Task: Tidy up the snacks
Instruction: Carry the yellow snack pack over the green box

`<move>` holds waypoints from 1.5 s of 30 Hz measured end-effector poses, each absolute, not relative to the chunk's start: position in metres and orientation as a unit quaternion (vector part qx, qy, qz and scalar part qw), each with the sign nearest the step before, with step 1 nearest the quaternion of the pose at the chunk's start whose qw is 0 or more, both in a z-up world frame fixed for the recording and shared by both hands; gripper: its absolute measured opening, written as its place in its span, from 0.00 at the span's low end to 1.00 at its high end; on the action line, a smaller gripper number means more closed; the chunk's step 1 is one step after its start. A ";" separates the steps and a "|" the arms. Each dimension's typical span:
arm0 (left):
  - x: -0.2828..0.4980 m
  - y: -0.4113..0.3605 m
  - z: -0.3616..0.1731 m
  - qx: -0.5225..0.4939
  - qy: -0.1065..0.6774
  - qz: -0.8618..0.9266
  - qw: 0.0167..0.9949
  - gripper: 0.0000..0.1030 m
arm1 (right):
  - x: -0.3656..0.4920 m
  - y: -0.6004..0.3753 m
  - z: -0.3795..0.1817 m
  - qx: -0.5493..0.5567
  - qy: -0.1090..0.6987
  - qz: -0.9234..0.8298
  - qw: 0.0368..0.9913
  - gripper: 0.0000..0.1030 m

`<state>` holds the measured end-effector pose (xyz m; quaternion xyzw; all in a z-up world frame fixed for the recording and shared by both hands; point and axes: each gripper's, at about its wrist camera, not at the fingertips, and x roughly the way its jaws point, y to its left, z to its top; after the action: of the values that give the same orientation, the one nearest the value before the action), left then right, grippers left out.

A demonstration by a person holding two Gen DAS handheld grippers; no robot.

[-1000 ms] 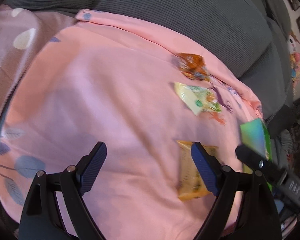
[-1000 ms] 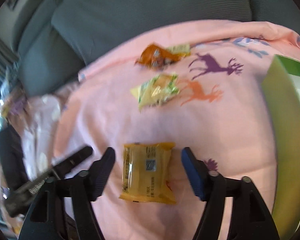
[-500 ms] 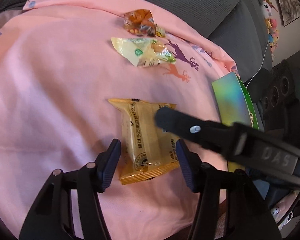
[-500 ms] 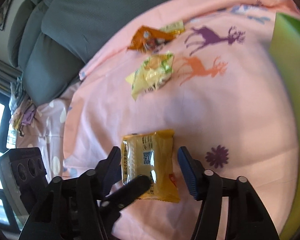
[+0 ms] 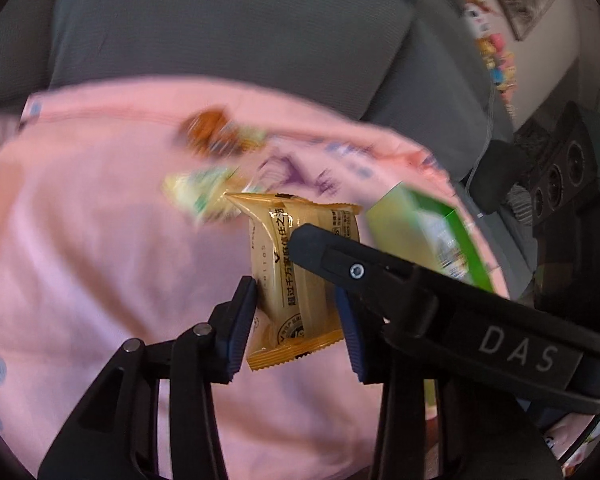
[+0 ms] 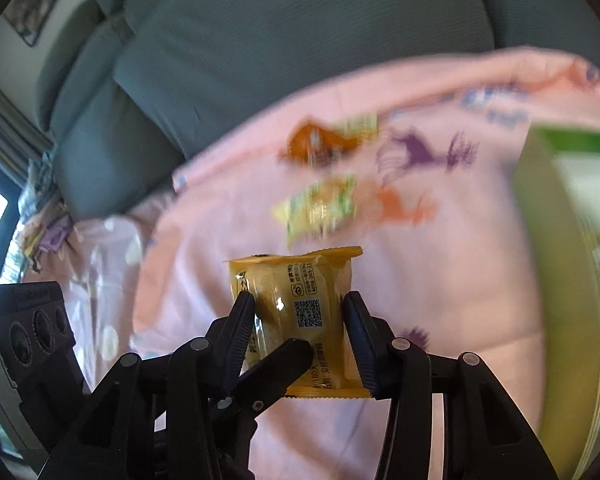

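A yellow snack packet (image 5: 296,280) is held between the jaws of both grippers, lifted off the pink cloth (image 5: 100,260). My left gripper (image 5: 296,320) is shut on its lower part. My right gripper (image 6: 298,332) is shut on it too; one of its fingers (image 5: 340,260) crosses the packet in the left wrist view. The packet shows in the right wrist view (image 6: 300,296). A green-white packet (image 6: 320,208) and an orange packet (image 6: 320,144) lie further back on the cloth. An open green box (image 6: 560,260) stands at the right.
A grey sofa back (image 6: 300,40) rises behind the cloth (image 6: 440,280). The green box also shows in the left wrist view (image 5: 428,232). A black device with round ports (image 5: 564,176) is at the far right. The left gripper's body (image 6: 28,340) sits at the left.
Both grippers have closed on the yellow packet and lifted it off the cloth. The background is blurred by motion.
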<state>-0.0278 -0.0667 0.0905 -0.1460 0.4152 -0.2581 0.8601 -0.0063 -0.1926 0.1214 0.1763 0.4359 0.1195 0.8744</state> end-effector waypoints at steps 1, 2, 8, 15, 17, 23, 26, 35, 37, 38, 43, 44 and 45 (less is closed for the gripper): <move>-0.028 -0.075 0.100 -0.140 0.403 -0.265 0.865 0.39 | -0.009 -0.197 0.131 0.174 0.420 0.118 0.883 0.48; -0.028 -0.082 0.106 -0.134 0.395 -0.270 0.868 0.40 | -0.013 -0.203 0.140 0.170 0.405 0.117 0.891 0.48; -0.030 -0.136 0.134 -0.103 0.359 -0.310 0.875 0.41 | -0.032 -0.245 0.173 0.163 0.328 0.094 0.926 0.48; -0.019 -0.207 0.140 -0.054 0.360 -0.347 0.865 0.39 | -0.043 -0.323 0.172 0.239 0.291 0.066 0.924 0.48; -0.016 -0.226 0.137 -0.042 0.364 -0.354 0.860 0.37 | -0.045 -0.341 0.165 0.263 0.289 0.055 0.919 0.48; -0.011 -0.270 0.125 -0.008 0.386 -0.372 0.844 0.37 | -0.047 -0.385 0.146 0.316 0.292 0.012 0.903 0.48; -0.006 -0.285 0.120 0.005 0.397 -0.377 0.837 0.37 | -0.048 -0.400 0.137 0.337 0.293 -0.009 0.895 0.48; 0.006 -0.321 0.102 0.028 0.429 -0.388 0.816 0.35 | -0.047 -0.431 0.116 0.375 0.301 -0.059 0.875 0.48; 0.006 -0.324 0.101 0.032 0.429 -0.390 0.814 0.35 | -0.046 -0.437 0.110 0.381 0.304 -0.068 0.870 0.48; 0.005 -0.325 0.103 0.033 0.423 -0.392 0.816 0.34 | -0.045 -0.440 0.107 0.383 0.309 -0.075 0.867 0.48; 0.005 -0.333 0.103 0.048 0.426 -0.389 0.815 0.32 | -0.043 -0.448 0.095 0.400 0.323 -0.084 0.854 0.48; 0.006 -0.334 0.103 0.048 0.426 -0.391 0.814 0.32 | -0.043 -0.450 0.094 0.400 0.323 -0.086 0.853 0.48; 0.006 -0.335 0.102 0.048 0.426 -0.393 0.813 0.33 | -0.044 -0.450 0.094 0.400 0.322 -0.089 0.853 0.48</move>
<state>0.0064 -0.3352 0.1019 0.0477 0.4265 -0.3927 0.8134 -0.0439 -0.4505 0.0935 0.4002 0.3222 -0.0890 0.8533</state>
